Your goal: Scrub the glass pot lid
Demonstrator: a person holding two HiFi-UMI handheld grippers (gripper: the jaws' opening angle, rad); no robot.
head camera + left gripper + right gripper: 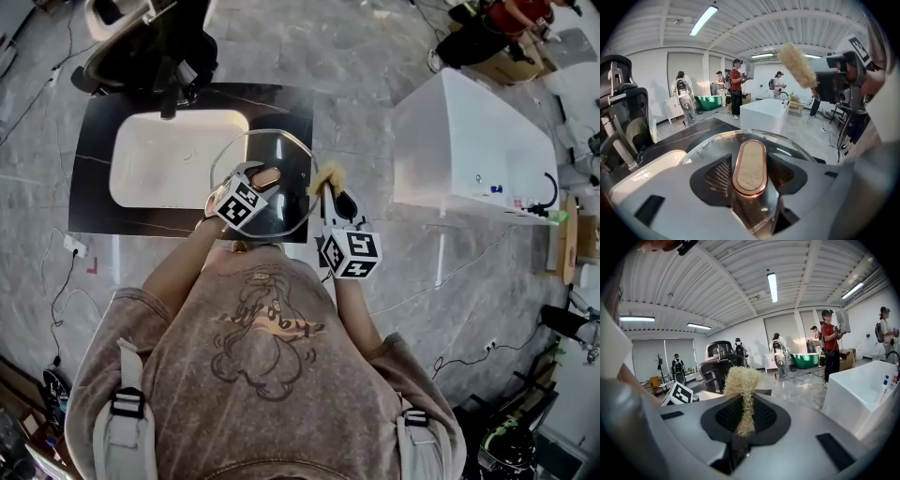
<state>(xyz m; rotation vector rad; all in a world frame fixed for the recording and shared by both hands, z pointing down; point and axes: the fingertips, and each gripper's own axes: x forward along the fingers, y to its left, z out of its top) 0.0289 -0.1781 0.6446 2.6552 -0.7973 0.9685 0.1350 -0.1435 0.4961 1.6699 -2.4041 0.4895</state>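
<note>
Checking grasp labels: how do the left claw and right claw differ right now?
Left claw is closed on the wood-topped handle of the glass pot lid; right claw pinches a tan fibrous scrubber. Left claw's jaws stand wide around the broad handle; right claw's jaws are nearly together on thin fibres. Left claw is at the lid; right claw holds the scrubber clear of the glass, beside its rim. Shared: both hold something.

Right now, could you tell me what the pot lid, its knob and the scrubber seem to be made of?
Pot lid: clear glass, glossy; the dark counter shows through it.
Knob: pale wood-like top in a shiny copper-coloured rim, probably metal.
Scrubber: dry straw-coloured fibres, likely loofah or similar.
</note>
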